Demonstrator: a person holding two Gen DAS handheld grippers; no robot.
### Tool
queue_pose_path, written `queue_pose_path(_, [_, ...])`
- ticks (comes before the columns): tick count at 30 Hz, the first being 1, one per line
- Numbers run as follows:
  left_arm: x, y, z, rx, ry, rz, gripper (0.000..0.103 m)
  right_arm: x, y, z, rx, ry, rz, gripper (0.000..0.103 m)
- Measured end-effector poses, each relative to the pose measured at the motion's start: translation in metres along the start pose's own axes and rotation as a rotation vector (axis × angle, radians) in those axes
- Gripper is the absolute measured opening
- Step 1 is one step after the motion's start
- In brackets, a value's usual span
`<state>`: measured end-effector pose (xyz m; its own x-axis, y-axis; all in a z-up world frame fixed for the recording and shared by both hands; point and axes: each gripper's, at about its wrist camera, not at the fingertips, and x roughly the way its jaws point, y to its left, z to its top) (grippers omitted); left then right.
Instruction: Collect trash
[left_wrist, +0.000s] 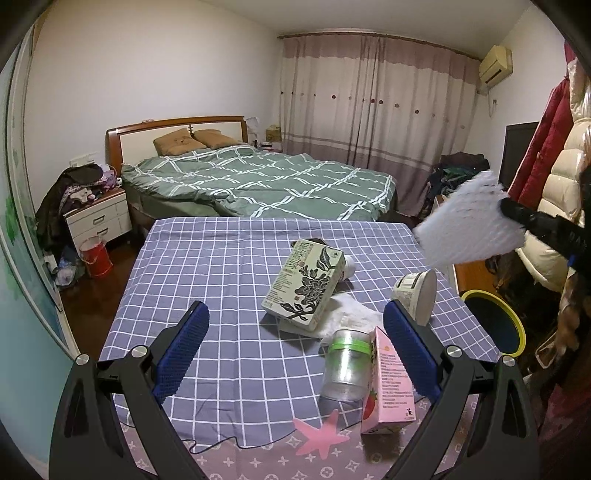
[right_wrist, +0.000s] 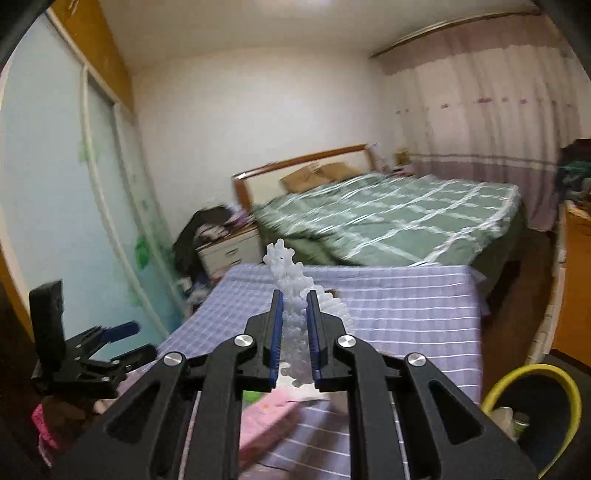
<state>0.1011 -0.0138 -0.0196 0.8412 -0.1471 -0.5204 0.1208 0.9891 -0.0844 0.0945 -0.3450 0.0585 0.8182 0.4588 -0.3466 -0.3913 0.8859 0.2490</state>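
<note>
The right tool is clamped on a white foam net sleeve, its blue pads pressing the sleeve from both sides. From the left wrist view the sleeve is held in the air off the counter's right edge, above a yellow-rimmed bin that stands on the floor just beside the counter. The right wrist view is blurred, so what lies inside the bin is hard to make out.

The left tool hovers low over the near end of the counter with its jaws spread wide and nothing between them. On the checked cloth lie a green-and-white box, tilted on a white tissue, a clear plastic jar on its side, a pink strawberry carton touching the jar, and a white cup on its side near the right edge.
</note>
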Motion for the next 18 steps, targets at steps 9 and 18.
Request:
queue_pose_path(9, [0.009, -0.017, -0.002, 0.035, 0.021, -0.024, 0.094, -0.034, -0.106, -0.028, 0.134, 0.018, -0.355, 0.013])
queue_pose_path(18, [0.018, -0.035, -0.004, 0.072, 0.045, -0.044, 0.094, -0.008, -0.195, -0.083, 0.266, 0.167, -0.591, 0.014])
